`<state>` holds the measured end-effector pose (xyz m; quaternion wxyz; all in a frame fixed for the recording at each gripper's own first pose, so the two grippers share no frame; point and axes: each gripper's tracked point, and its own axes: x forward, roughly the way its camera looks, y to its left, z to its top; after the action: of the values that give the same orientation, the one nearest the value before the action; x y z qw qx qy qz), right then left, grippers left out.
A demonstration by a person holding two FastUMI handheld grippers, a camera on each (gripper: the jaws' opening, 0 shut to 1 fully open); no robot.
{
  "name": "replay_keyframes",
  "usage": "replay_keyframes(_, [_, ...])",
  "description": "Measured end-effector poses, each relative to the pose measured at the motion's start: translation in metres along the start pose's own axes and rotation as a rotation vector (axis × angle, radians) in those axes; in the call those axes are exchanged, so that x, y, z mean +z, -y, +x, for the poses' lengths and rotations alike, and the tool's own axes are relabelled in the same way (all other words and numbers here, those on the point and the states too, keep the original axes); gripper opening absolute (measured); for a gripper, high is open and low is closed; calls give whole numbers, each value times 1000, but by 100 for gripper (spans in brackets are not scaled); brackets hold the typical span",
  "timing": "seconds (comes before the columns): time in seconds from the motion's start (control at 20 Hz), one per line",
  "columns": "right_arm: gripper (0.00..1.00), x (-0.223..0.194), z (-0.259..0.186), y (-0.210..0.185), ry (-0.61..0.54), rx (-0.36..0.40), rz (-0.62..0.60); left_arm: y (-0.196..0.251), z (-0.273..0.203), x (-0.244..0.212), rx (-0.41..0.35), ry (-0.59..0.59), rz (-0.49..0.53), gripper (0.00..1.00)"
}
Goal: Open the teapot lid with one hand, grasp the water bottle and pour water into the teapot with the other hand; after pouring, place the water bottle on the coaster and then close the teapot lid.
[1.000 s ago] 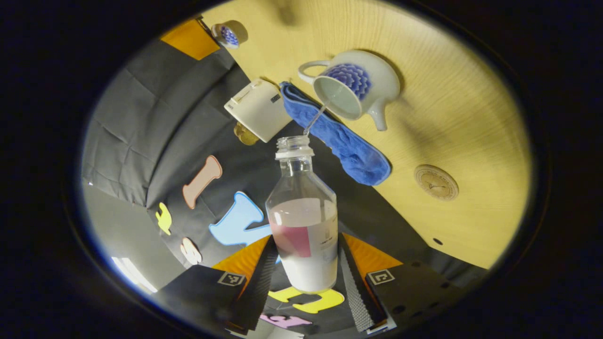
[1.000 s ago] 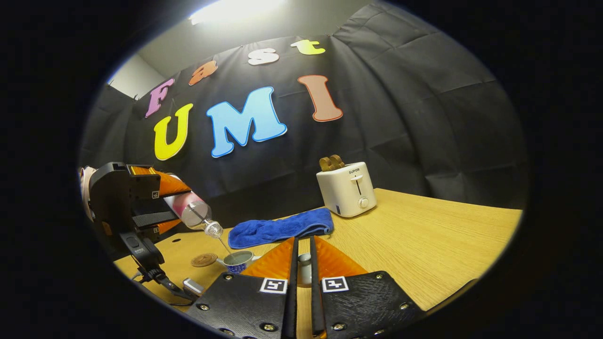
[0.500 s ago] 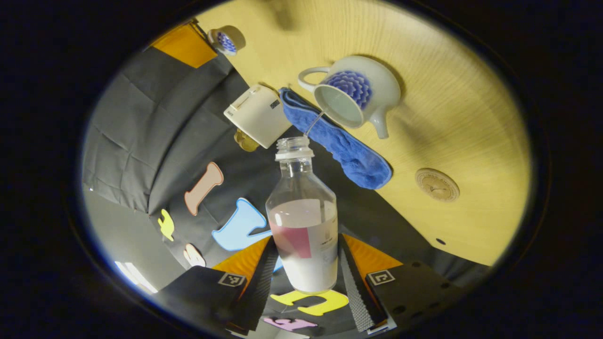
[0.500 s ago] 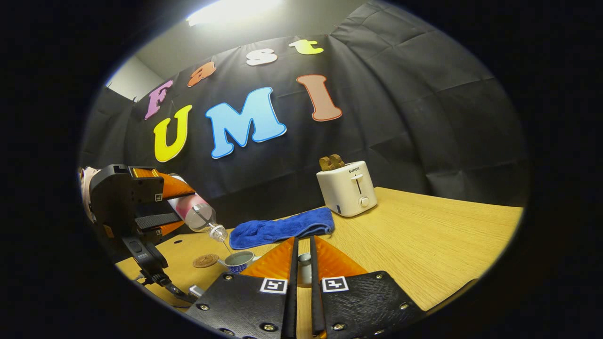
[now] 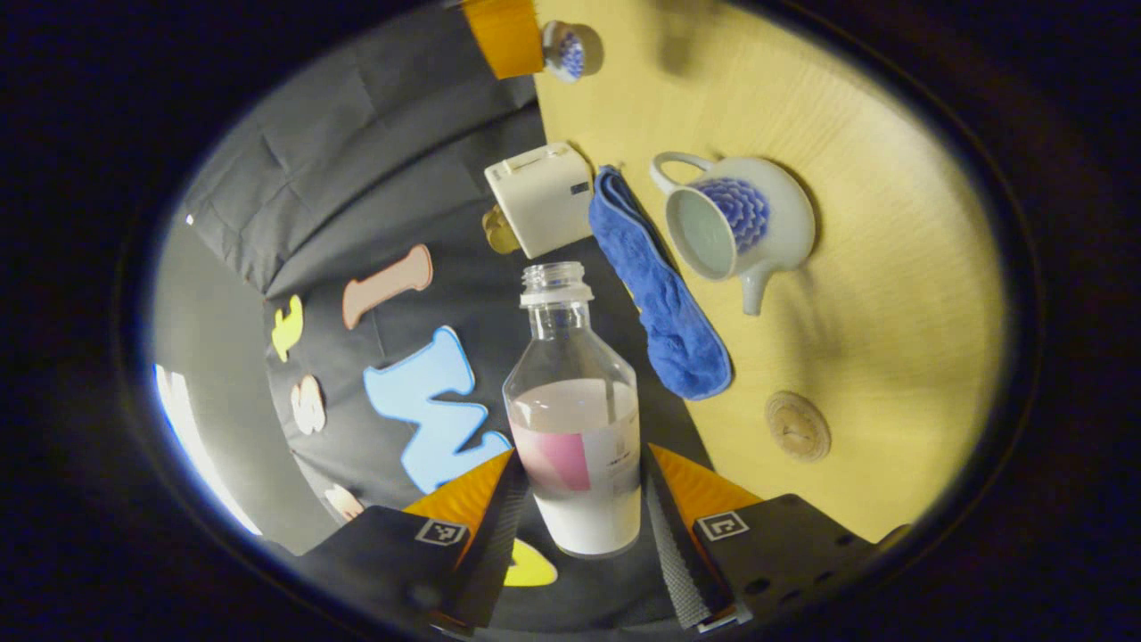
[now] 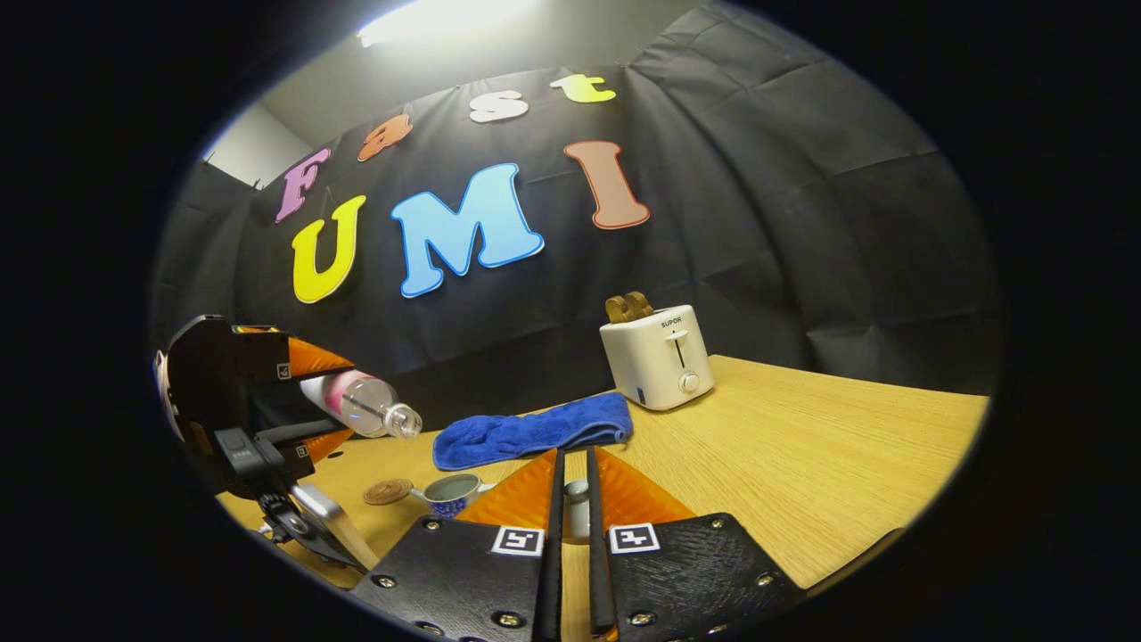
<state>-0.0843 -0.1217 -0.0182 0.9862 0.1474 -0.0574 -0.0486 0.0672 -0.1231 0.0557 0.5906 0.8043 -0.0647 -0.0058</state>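
Left gripper view: left gripper point(image 5: 578, 526) clamps the water bottle point(image 5: 575, 419), teapot point(image 5: 735, 227) at 2 o'clock, coaster point(image 5: 797, 425) at 4. Right gripper point(image 6: 570, 517) probably pinches the lid point(image 6: 577, 510).

The right gripper point(image 6: 570, 499) hides most of the teapot lid point(image 6: 577, 510) pinched between its fingers. The teapot point(image 6: 450, 493) is half covered beside it. The toaster point(image 6: 658, 357) hides the lower part of its toast point(image 6: 627, 308).
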Motion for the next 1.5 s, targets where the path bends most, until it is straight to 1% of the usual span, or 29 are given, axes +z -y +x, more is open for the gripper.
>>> replay_keyframes(0.1, [12, 0, -1, -1, -2, 1, -7, 0, -2, -12, 12, -9, -176, 87])
replay_keyframes(0.2, [12, -1, 1, -1, -2, -1, -17, -5, -1, -22, 44, -18, -312, 87])
replay_keyframes(0.35, [12, -5, 1, -4, -10, 2, -37, 1, 4, -48, 49, -51, -503, 87])
replay_keyframes(0.4, [12, -4, 1, -6, -9, 3, -46, 3, 7, -57, 56, -63, -592, 87])
replay_keyframes(0.6, [12, -5, 3, -7, -10, 0, -71, 20, 24, -84, 10, -92, -984, 87])
replay_keyframes(0.8, [12, -10, 4, -9, -25, 1, -93, 33, 41, -100, -10, -108, -1265, 87])
replay_keyframes(1.0, [12, -11, 3, -10, -24, 4, -101, 63, 60, -98, -82, -90, -1609, 87])
replay_keyframes(1.1, [12, -10, 4, -12, -24, 9, -97, 76, 70, -107, -92, -106, -1725, 87])
replay_keyframes(1.25, [12, -11, 4, -13, -25, 12, -98, 80, 75, -125, -60, -90, -1876, 86])
replay_keyframes(1.4, [12, -11, 4, -13, -25, 15, -98, 81, 74, -130, -56, -76, -1961, 86])
replay_keyframes(1.5, [12, -10, 4, -13, -25, 16, -95, 82, 73, -132, -55, -76, -1977, 86])
